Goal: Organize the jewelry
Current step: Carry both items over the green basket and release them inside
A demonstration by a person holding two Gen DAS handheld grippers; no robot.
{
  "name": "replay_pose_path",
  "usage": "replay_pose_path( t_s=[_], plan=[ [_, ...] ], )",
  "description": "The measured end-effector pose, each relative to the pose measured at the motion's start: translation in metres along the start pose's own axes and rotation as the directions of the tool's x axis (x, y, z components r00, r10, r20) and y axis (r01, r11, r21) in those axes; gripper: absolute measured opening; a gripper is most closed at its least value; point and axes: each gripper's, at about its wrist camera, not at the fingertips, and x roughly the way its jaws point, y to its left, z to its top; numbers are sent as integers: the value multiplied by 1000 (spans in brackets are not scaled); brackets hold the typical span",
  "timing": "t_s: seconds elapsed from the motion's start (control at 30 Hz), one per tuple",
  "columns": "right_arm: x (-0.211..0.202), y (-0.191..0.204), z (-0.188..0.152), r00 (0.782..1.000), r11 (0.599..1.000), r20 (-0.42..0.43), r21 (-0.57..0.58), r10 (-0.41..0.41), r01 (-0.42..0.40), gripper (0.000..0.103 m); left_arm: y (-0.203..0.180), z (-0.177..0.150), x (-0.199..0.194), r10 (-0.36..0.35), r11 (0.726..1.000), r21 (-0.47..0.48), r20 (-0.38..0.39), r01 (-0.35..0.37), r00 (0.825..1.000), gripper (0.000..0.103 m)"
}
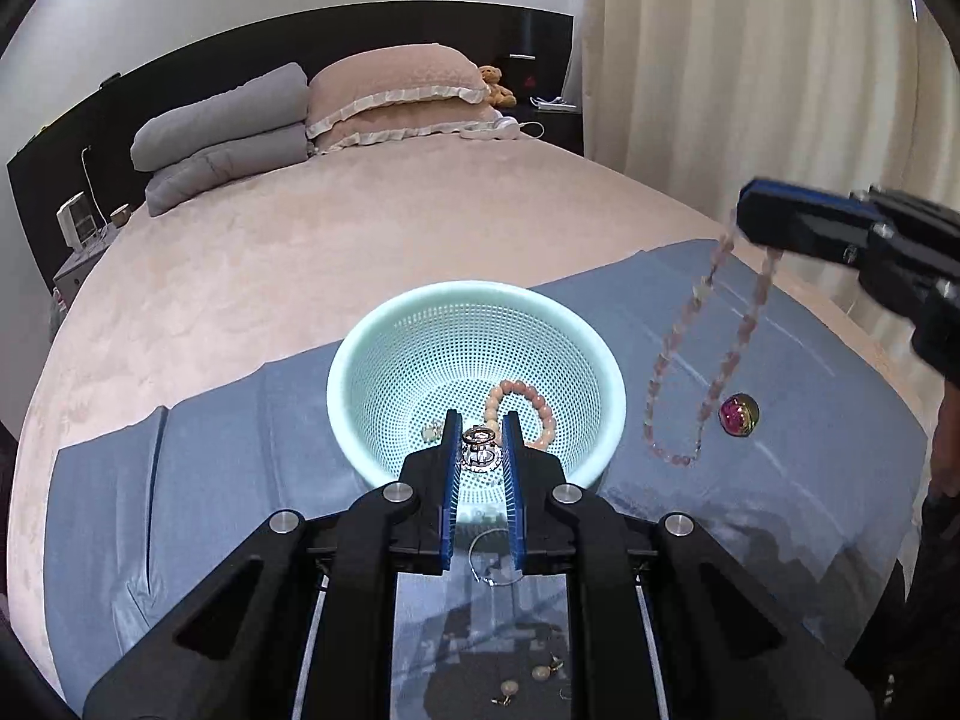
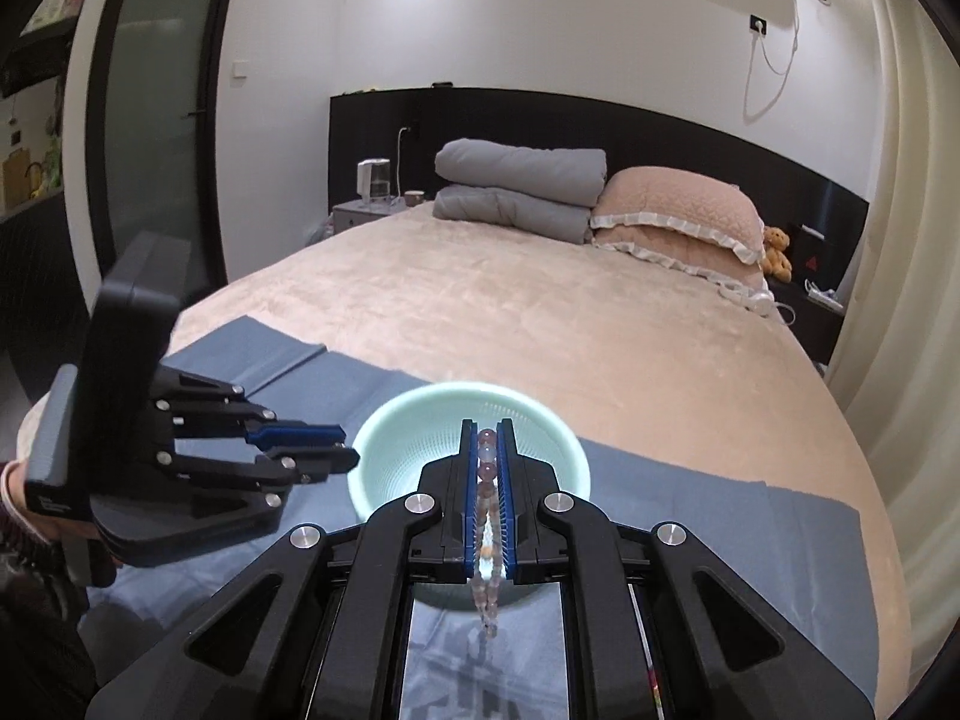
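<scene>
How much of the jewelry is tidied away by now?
Done: a peach bead bracelet lies in the mint basket. In hand: the left tool grips a silver ring, the right tool a pink bead strand. Left: red gem, earrings on the blue cloth.

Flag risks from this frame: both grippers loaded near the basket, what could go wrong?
1. The bead strand hangs long from the right gripper, outside the mint basket; swung in, it may snag the rim or drape over it.
2. The left gripper pinches only a small silver ring near its fingertips; it could slip out.
3. The strand may sweep the red ball.
</scene>
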Motion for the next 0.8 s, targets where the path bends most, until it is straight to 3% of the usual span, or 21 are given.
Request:
replay_pose_path(
  t_s=[0.1, 0.23, 0.53, 0.8],
  plan=[
    [9, -5, 16, 1000, 1000, 8, 1, -6, 6, 6, 3, 9, 12, -11, 1000, -2, -5, 11, 1000, 14],
    [38, -12, 13, 999, 999, -26, 26, 20, -19, 6, 7, 11, 33, -41, 999, -11, -22, 41, 999, 14],
    [128, -23, -51, 976, 990, -195, 122, 92, -69, 6, 26, -5, 96, -38, 999, -22, -136, 35, 990, 14],
    [165, -34, -82, 953, 980, -273, 183, 132, -83, 6, 26, -15, 127, -50, 999, -23, -189, 46, 981, 14]
  ],
)
